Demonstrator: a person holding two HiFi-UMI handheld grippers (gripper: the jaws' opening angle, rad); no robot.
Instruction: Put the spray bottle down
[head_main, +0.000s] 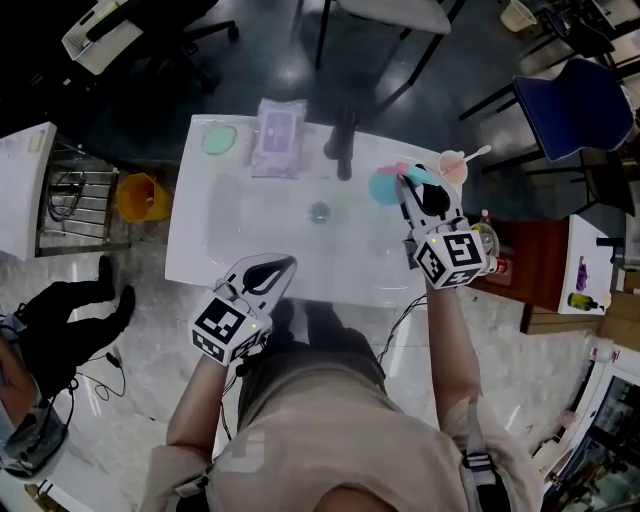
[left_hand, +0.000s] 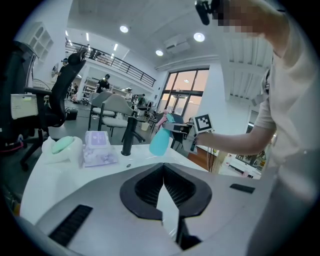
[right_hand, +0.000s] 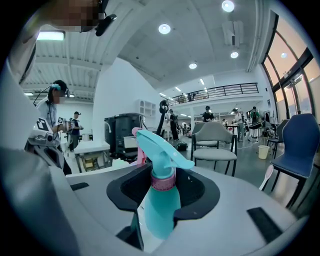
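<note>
The right gripper (right_hand: 160, 212) has its 2 jaws spread wide and pressed on the teal body of the spray bottle (right_hand: 160, 192), gripping it just under the pink collar. The nozzle head rises clear above the jaws. In the left gripper view the bottle hangs at centre frame, long axis close to upright but leaning, base down and to the left, head up toward the gripper. Its base is close over the white counter (head_main: 200, 250); whether it touches cannot be told.

So the drop spot lies straight under the bottle, on the right part of the counter in the head view, right of the drain (head_main: 318, 211) and the black faucet (head_main: 345, 150). By my judgement the next move needs a short descent, with the lean taken out so the base lands flat before the jaws let go. A tilted landing could tip it.

The left gripper (left_hand: 165, 192) is closed to a point with nothing in it. It sits at the counter's near edge, lower left in the head view, well apart from the bottle. The right hand is plainly the 1 to finish. A pack of wipes (head_main: 278, 135) lies far back on the counter.
</note>
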